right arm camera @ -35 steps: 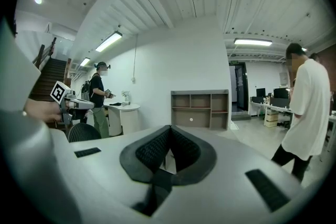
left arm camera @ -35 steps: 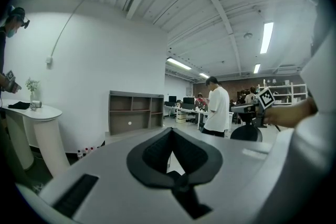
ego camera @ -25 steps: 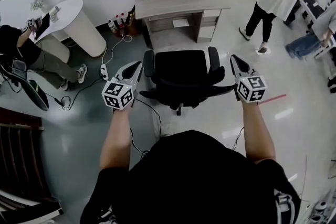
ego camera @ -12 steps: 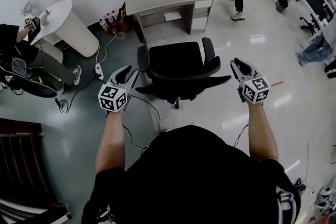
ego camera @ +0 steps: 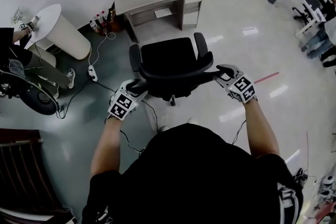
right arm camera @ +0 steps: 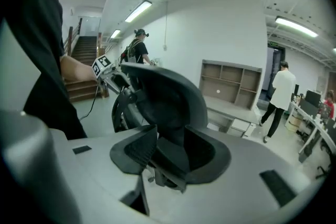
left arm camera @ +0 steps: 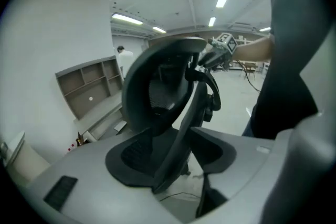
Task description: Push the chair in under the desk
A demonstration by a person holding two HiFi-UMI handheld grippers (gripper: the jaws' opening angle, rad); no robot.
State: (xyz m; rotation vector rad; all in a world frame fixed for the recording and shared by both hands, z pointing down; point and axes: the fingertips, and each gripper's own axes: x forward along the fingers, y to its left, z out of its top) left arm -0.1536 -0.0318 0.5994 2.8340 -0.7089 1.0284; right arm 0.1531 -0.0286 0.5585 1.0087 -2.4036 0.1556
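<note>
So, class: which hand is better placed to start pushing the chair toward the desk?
Left, narrowly. The left tool and right tool have just been opening, each with an edge of the chair back between its jaws. The left's seems to sit deeper. Likely both push together.
</note>
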